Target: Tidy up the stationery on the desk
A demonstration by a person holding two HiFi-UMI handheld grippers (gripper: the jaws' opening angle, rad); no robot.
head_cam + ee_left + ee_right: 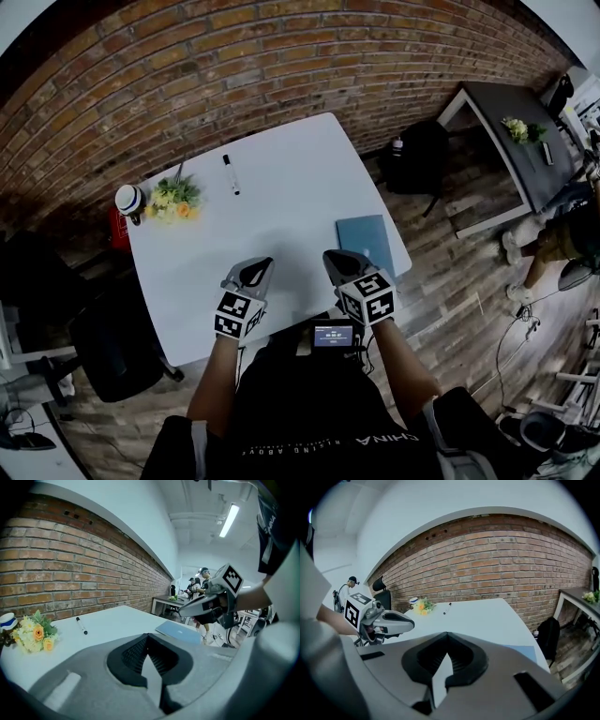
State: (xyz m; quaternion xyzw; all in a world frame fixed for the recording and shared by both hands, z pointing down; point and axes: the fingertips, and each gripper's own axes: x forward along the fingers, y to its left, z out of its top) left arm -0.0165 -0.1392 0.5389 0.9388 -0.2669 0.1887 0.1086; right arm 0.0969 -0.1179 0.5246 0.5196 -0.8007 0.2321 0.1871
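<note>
Two grippers hover over the near edge of your white desk (281, 187). Flowers (173, 199) lie far left, with the black marker (231, 175) just to their right. Your left gripper (254, 273) is fully closed and holds nothing. Your right gripper (340, 265) is likewise closed and empty. The blue notebook (370, 234) lies near right, just beside it.

Head view: notebook (367, 234) lower left corner hidden behind right gripper (339, 260). Bench (281, 202) near edge hidden under left gripper (257, 269), right gripper. Pen (230, 174) too small to tell kind. Small screen (333, 336), lower centre: readout unreadable. Left gripper view: cup (6, 620) cut by dark left edge. Right gripper view: notebook mostly behind gripper body, only blue strip, lower right, shows.
</note>
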